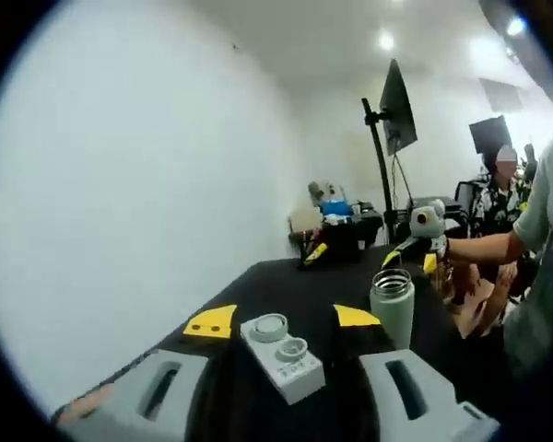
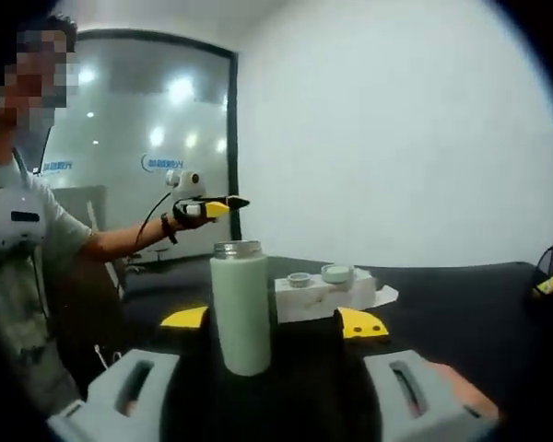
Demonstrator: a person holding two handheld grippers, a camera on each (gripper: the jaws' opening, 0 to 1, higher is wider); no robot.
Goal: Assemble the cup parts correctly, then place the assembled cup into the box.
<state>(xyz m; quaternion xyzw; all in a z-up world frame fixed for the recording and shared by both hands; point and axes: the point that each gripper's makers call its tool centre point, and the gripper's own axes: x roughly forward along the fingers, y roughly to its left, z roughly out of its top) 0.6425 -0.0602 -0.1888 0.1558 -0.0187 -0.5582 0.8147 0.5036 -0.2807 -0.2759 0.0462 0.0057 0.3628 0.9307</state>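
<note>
Grey jaws of the left gripper [image 1: 284, 320] stand wide apart, their yellow tips clear of everything, holding nothing. Between them, left of the cup [image 1: 392, 308], lies a pale grey block [image 1: 281, 357] on the black table [image 1: 286, 285], carrying two small round cup parts: a wider ring [image 1: 270, 326] and a smaller cap [image 1: 292, 349]. That pale green cup stands upright with its metal mouth uncovered, just beyond the right-hand jaw tip and outside the gap. Above and behind the cup, a person's hand holds another gripper [image 1: 415, 241] with yellow tips. Farther behind the cup are a dark clutter of gear [image 1: 336, 230] at the table's far end, a monitor on a stand [image 1: 396, 109] and a seated person in a patterned shirt [image 1: 498, 198]

Right gripper [image 2: 272, 322] jaws are likewise spread wide and grip nothing, yet here the cup [image 2: 242, 308] stands inside the gap, close to the left-hand tip; whether it touches that tip I cannot tell. Behind the cup and to its right sits the block [image 2: 324, 293] with the cap [image 2: 299, 279] and ring [image 2: 335, 273] on top. Up and left of the cup, a person in a grey shirt [image 2: 18, 239] reaches out with the yellow-tipped gripper [image 2: 198, 207], well apart from the cup. A glass wall [image 2: 138, 138] stands behind that arm
</note>
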